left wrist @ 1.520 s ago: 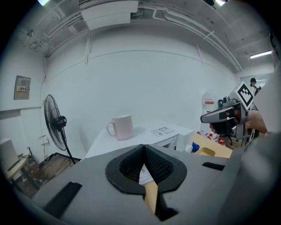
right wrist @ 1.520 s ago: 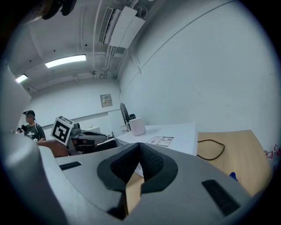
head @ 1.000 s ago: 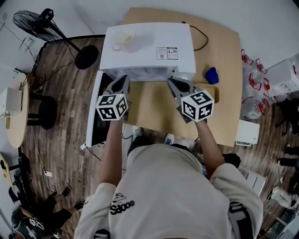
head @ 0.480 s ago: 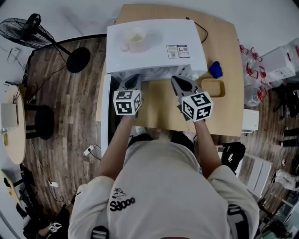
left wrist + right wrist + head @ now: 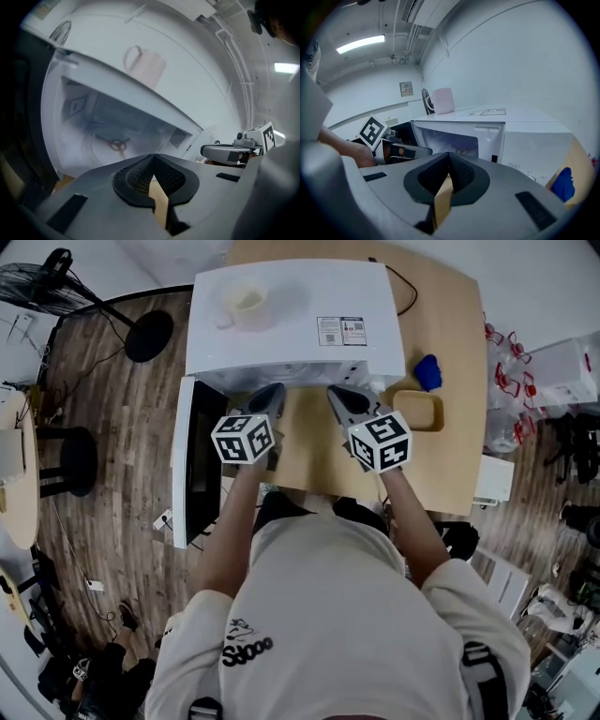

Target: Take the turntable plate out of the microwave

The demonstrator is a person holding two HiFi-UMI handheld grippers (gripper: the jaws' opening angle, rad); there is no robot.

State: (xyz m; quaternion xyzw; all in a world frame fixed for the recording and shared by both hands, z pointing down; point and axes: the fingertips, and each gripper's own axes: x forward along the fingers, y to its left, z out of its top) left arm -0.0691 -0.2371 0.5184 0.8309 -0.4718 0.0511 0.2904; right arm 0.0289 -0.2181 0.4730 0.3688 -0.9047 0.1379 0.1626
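The white microwave (image 5: 291, 324) stands on the wooden table (image 5: 309, 451) with its door (image 5: 192, 465) swung open to the left. In the left gripper view the round glass turntable plate (image 5: 101, 151) lies flat on the cavity floor, its three-armed hub showing through. My left gripper (image 5: 272, 395) is shut and empty just in front of the cavity's left half. My right gripper (image 5: 339, 395) is also shut and empty, in front of the right half near the control panel. From the head view the cavity's inside is hidden.
A pale mug (image 5: 246, 304) stands on the microwave's top. A blue object (image 5: 427, 371) and a shallow yellow tray (image 5: 422, 409) lie on the table to the right. A floor fan (image 5: 56, 277) stands at far left. The open door bounds my left side.
Both grippers have sunk and come closer to the microwave's opening. The left one has rolled a little. Both stayed shut.
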